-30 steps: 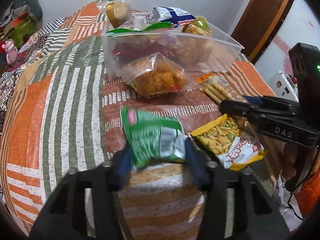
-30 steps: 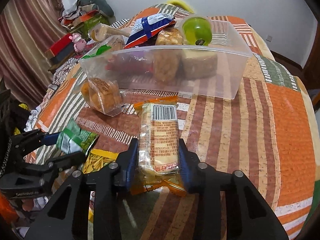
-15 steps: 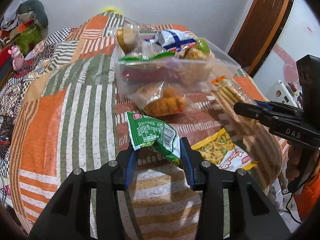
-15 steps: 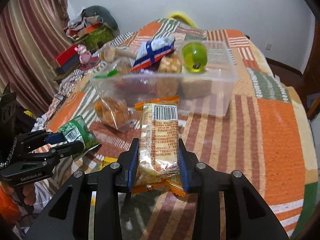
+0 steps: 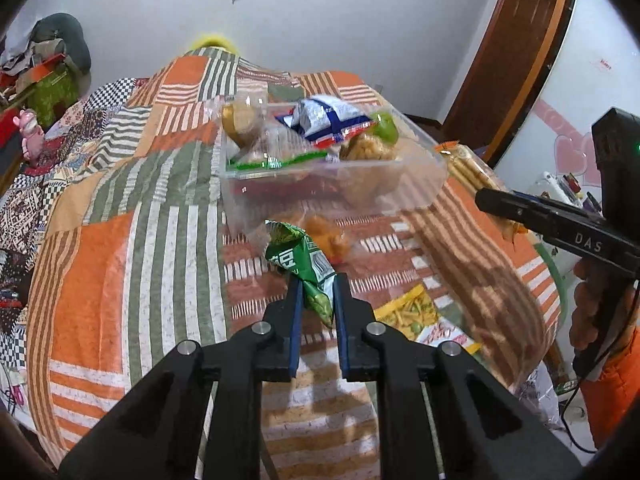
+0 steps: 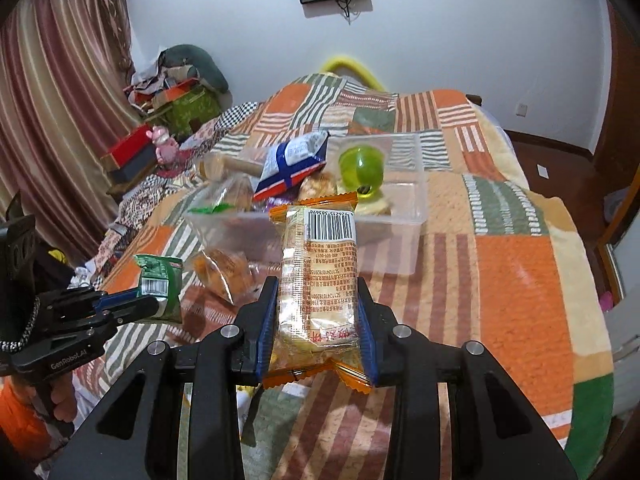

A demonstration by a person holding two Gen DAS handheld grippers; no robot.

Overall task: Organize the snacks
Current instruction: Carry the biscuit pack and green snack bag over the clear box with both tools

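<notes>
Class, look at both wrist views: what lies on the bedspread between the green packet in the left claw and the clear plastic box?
A clear-wrapped orange pastry, seen in both views.

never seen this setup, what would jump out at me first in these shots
Each claw holds a snack clear of the striped quilt: the left claw pinches a crumpled green packet, the right claw grips an orange-edged biscuit pack. Beyond them sits a clear plastic tub heaped with snacks, a green jelly cup on top.

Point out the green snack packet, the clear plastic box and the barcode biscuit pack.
green snack packet (image 5: 310, 264), left wrist view, crumpled middle
clear plastic box (image 6: 414, 216), right wrist view, right wall
barcode biscuit pack (image 6: 318, 280), right wrist view, printed middle
</notes>
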